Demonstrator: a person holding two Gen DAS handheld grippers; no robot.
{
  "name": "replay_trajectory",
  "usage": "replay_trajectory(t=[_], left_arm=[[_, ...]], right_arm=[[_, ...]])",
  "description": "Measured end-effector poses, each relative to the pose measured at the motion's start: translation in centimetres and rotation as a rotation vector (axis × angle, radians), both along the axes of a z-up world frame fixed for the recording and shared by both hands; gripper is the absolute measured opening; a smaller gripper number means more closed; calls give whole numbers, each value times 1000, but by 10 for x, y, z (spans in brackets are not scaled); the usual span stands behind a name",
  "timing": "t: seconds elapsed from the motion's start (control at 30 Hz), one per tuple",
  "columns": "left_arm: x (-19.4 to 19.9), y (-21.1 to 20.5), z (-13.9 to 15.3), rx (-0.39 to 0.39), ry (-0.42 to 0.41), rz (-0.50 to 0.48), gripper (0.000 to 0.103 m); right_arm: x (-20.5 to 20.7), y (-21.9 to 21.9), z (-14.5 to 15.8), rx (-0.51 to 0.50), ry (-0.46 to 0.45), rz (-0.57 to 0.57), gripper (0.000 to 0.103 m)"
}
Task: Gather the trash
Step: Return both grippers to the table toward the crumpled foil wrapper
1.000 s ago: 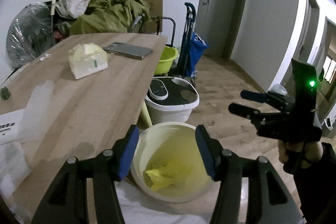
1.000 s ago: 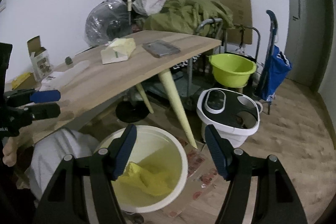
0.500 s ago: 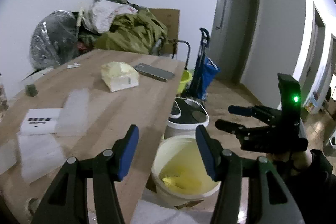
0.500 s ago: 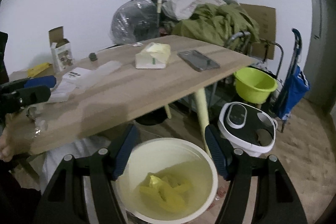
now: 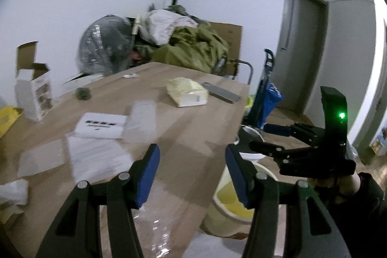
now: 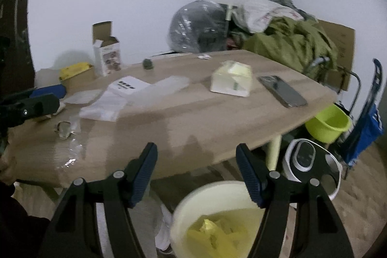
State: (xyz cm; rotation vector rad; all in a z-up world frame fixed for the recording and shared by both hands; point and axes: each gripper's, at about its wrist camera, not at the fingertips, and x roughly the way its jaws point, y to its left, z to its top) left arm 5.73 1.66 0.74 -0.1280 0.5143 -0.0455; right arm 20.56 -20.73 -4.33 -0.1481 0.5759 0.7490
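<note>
Clear plastic wrappers (image 5: 96, 158) and crumpled film (image 6: 70, 151) lie scattered on the wooden table (image 5: 193, 137), ahead and to the left of our left gripper (image 5: 191, 161), while the white trash bucket (image 6: 217, 200) with its yellow liner (image 6: 212, 233) sits on the floor directly beneath our right gripper (image 6: 196, 161). We judge the nearest litter to be the shiny film at the table's near edge, just below and left of the left jaws, with the flat wrappers beyond it running lengthwise away from us toward a white card (image 5: 101, 125). Seen from the right side, that same film lies well to the left of the right jaws, close to where the left gripper pokes in, so we reckon the left hand is the nearer one for the next pick. Both sets of jaws stand released, with nothing between the blue pads. A tissue pack (image 6: 231, 81) and a phone (image 6: 281, 91) rest farther up the table, ahead of the right jaws, and a cardboard box (image 6: 106, 55) stands at the far left edge.
</note>
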Motion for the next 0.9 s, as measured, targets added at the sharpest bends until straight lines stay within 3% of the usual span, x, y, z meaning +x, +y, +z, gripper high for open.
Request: replay_trajectory(t=[0.47, 0.9], left_arm=[[-52, 67, -8, -6, 16, 251, 56], [-95, 108, -22, -16, 56, 417, 57]], right_arm=[[-7, 83, 6, 14, -8, 223, 66], [-40, 154, -4, 40, 29, 469, 66]])
